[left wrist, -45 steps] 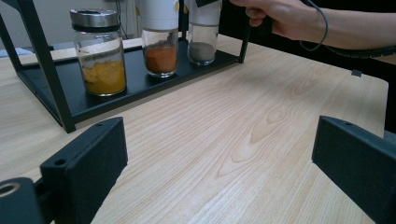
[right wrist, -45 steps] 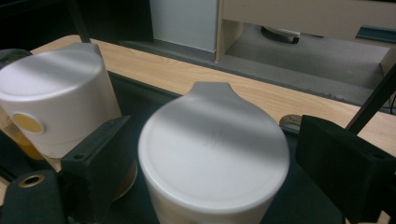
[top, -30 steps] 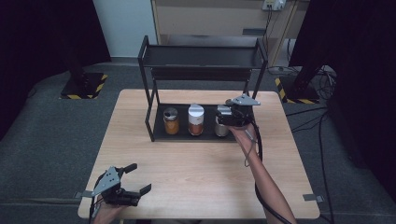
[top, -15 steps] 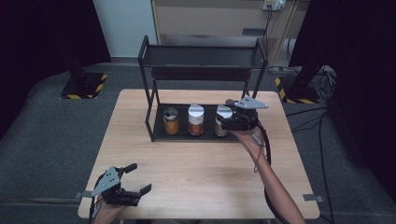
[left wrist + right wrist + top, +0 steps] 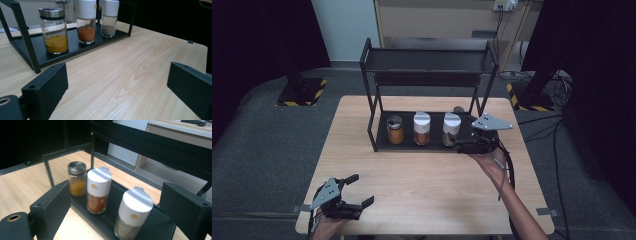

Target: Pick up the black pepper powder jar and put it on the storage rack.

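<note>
Nearest right claw [image 5: 460,145] — white-capped grey shaker [image 5: 133,213].

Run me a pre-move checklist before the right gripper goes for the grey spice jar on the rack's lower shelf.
1. Right gripper open: ok, its jaws stand wide apart in the right gripper view.
2. Grey spice jar upright with its white cap on: ok.
3. Jar lined up between the jaws: ok, though nearer the right one.
4. Gap to the red spice jar: ok, they stand apart.
5. Jaws clear of the rack posts: cannot tell.
6. Left gripper out of the way: ok, open at the table's near edge.
</note>
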`<state>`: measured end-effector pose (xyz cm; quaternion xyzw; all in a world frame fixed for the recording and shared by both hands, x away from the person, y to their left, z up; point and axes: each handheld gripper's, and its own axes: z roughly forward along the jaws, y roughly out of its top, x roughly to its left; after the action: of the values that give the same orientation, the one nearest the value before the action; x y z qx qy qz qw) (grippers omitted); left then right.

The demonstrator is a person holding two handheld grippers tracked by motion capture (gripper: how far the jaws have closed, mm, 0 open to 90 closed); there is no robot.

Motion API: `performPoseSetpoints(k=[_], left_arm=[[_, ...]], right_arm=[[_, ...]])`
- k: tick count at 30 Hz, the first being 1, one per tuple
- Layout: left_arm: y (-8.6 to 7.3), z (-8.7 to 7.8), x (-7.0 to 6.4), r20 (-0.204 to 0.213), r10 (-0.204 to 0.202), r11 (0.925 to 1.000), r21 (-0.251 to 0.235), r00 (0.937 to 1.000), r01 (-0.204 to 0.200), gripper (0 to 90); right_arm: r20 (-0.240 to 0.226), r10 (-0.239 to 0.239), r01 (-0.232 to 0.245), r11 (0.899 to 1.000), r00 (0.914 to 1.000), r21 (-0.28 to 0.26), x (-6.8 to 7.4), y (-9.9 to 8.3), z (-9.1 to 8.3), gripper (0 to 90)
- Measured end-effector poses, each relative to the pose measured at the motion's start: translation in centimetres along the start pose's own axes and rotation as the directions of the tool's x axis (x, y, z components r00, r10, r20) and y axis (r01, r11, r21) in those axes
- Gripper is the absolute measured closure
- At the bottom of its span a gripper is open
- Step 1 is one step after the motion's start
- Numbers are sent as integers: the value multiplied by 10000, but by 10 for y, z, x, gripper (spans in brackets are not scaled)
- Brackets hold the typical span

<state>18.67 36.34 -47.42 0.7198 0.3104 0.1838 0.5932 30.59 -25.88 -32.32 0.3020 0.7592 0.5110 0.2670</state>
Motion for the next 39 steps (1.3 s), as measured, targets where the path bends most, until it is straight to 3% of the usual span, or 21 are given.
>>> performPoseSetpoints(k=[13, 19, 39], left_arm=[[-2, 0, 2, 142, 13, 9999, -172, 9999, -10, 21], [-3, -2, 2, 85, -28, 9998, -178, 10000, 29, 21], [-4, -5, 2, -28, -91, 9995, -317, 10000, 90, 21]], right_arm=[[-157, -14, 12, 9999, 9999, -146, 8, -14, -45, 88], [-135, 84, -88, 9995, 9999, -299, 11, -29, -65, 86], [278, 953, -934, 9935, 9951, -653, 13, -86, -131, 84]])
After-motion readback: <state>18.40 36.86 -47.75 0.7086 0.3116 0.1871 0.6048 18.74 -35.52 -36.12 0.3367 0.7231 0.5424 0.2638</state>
